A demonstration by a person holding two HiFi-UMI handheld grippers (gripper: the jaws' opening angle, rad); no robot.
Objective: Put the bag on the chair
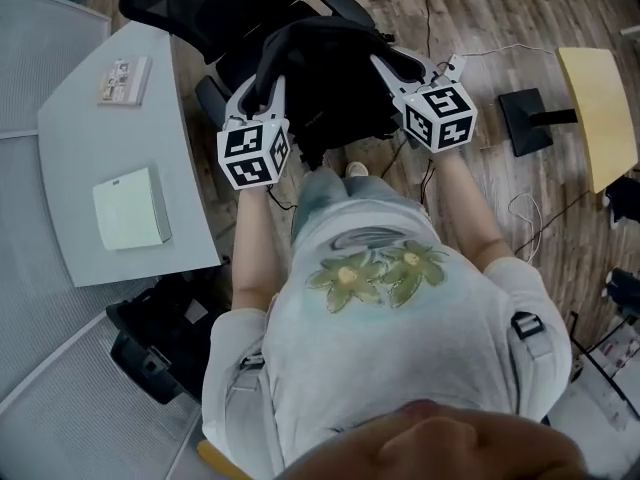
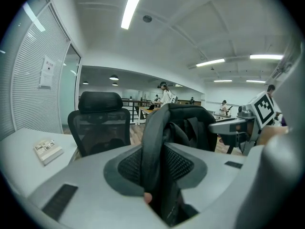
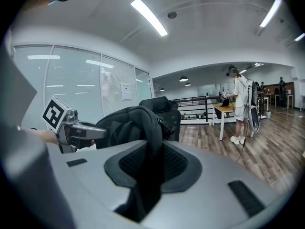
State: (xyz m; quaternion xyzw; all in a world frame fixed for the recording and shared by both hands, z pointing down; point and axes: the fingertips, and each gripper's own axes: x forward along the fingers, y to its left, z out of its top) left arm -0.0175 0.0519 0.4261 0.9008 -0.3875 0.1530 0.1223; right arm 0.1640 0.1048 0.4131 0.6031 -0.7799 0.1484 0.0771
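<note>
A black bag (image 1: 330, 78) hangs in the air between my two grippers, just in front of a black mesh office chair (image 1: 200, 8). My left gripper (image 1: 262, 98) is shut on one of the bag's padded straps (image 2: 155, 142), which runs up between its pads. On the other side, my right gripper (image 1: 395, 73) is shut on a second strap (image 3: 150, 128). In the left gripper view the chair (image 2: 97, 123) stands upright behind and left of the bag (image 2: 190, 125), with the right gripper (image 2: 245, 125) beyond. In the right gripper view the bag (image 3: 128, 123) hides most of the chair (image 3: 162, 106).
A grey desk (image 1: 120, 158) stands to the left, with a pale flat box (image 1: 130, 208) and a small packet (image 1: 125, 80) on it. Black gear (image 1: 160, 338) lies under its near end. At right are a yellow tabletop (image 1: 600, 108), a black stand base (image 1: 525, 118) and loose cables. A person (image 3: 240, 104) stands in the background.
</note>
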